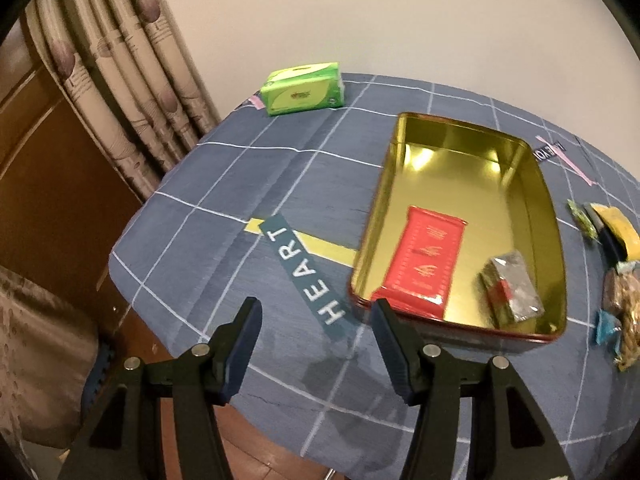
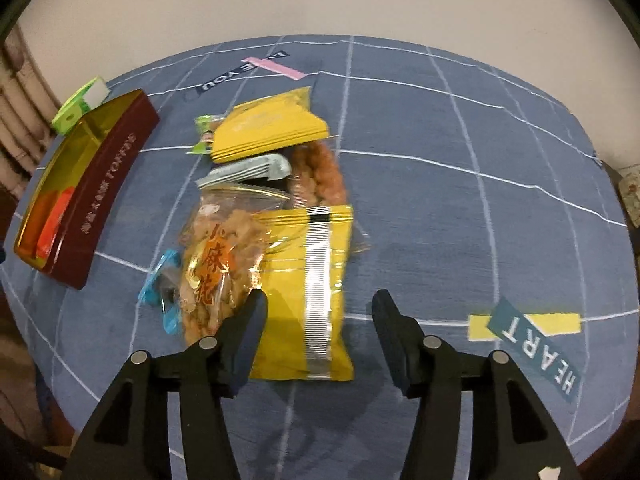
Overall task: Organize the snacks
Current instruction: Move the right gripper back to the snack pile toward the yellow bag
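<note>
With a red packet (image 1: 420, 264) and a silver-wrapped snack (image 1: 512, 288) already in the gold tin (image 1: 554, 216), most snacks remain piled on the table (image 2: 440, 200), where the right hand-held gripper (image 2: 320, 304) hovers open over the yellow packet (image 2: 308, 292), the left hand-held gripper (image 1: 316, 308) open and empty.

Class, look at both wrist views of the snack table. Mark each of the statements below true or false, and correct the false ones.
1. The tin holds a red packet. True.
2. The tin's inside is silver. False: it is gold-coloured.
3. The right gripper grips the yellow packet. False: its fingers stand apart, and the packet lies on the tablecloth between them.
4. The green tissue pack lies on the tablecloth, outside the tin. True.
5. The left gripper holds nothing. True.
</note>
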### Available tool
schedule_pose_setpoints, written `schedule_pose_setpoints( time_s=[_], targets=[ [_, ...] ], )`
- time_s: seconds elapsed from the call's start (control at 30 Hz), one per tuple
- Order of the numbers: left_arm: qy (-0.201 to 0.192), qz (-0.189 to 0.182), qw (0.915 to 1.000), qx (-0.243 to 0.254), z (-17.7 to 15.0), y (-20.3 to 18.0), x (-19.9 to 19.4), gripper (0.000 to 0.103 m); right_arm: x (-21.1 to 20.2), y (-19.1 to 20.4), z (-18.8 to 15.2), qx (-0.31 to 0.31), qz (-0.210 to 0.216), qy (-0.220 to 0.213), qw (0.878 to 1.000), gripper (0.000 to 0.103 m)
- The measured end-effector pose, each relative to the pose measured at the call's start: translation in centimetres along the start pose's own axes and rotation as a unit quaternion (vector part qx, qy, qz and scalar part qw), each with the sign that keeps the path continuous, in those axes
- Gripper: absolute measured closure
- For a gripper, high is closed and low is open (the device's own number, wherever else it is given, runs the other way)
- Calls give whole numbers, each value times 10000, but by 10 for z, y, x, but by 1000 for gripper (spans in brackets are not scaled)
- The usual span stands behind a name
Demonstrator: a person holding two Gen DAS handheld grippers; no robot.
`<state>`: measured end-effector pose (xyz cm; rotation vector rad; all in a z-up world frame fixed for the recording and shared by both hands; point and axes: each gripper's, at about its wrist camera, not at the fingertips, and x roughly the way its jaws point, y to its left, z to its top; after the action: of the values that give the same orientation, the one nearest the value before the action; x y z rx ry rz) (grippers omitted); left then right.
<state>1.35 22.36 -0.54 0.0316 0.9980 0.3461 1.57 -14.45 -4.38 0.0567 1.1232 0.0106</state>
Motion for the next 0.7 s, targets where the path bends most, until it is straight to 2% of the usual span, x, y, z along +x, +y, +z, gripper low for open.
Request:
schedule_pose_setpoints(
  time_s=[0.2, 0.5, 0.7],
  targets=[
    [39, -182, 9996, 205, -4, -27, -8, 45, 6, 4, -1, -3, 163, -20, 9999, 44],
    [103, -400, 9972, 627, -10, -73, -14, 45, 16, 18, -2, -220, 277, -50, 9994, 43],
    [139, -483, 9952, 839, -13, -96, -17, 45, 16, 8, -4, -224, 303, -101, 9992, 43]
  ],
)
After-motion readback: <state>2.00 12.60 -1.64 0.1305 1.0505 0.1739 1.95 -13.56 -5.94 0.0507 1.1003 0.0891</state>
